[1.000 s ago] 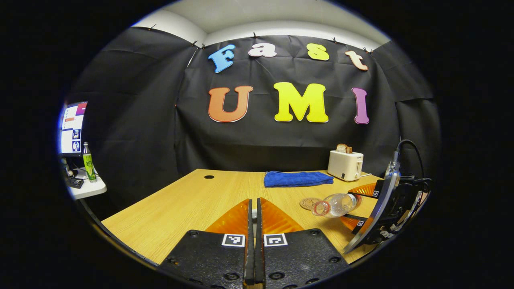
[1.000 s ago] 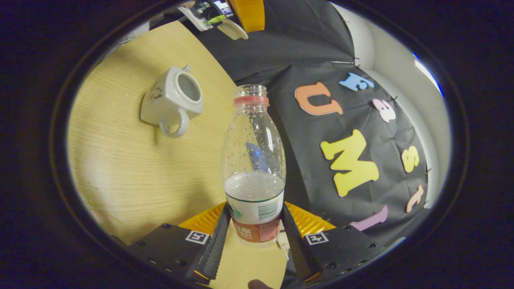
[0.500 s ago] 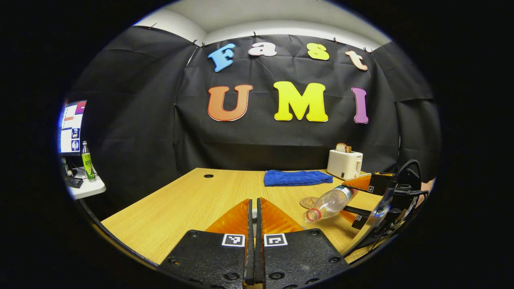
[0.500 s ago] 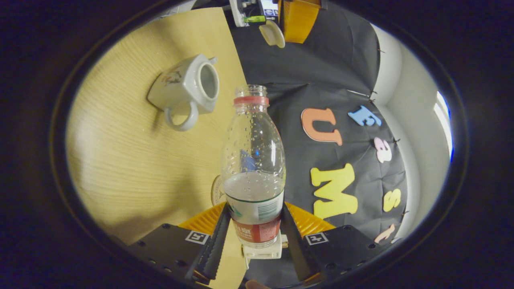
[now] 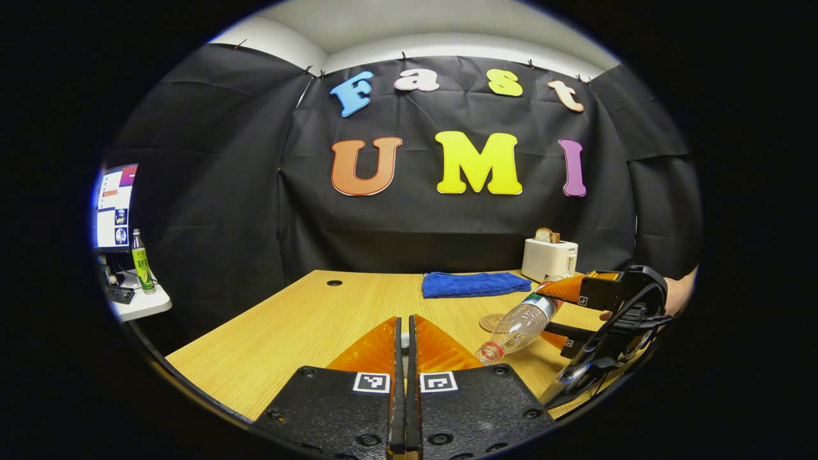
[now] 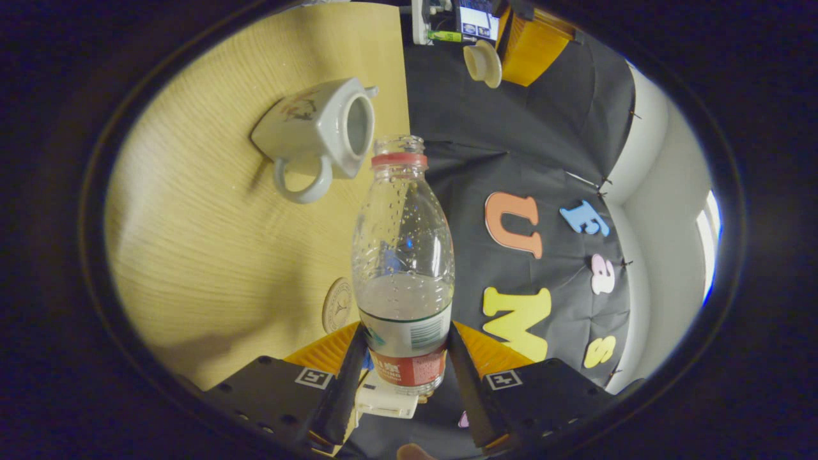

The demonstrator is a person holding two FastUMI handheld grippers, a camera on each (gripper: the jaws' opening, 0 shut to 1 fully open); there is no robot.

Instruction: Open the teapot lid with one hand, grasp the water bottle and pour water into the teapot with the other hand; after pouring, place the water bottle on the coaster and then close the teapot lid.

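We see our right gripper (image 6: 404, 358) clamped on the water bottle (image 6: 402, 268), bottle tilted mouth-first toward the open teapot (image 6: 319, 131) ahead, coaster (image 6: 337, 305) just left of its fingers, our left gripper (image 5: 404, 338) pressed together on the lid (image 6: 482, 62).

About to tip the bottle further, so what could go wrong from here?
The water bottle in the right claw is uncapped, its mouth beside the teapot opening rather than over it: water may hit the table. The lid hangs from the left claw; a loosened grip drops it.
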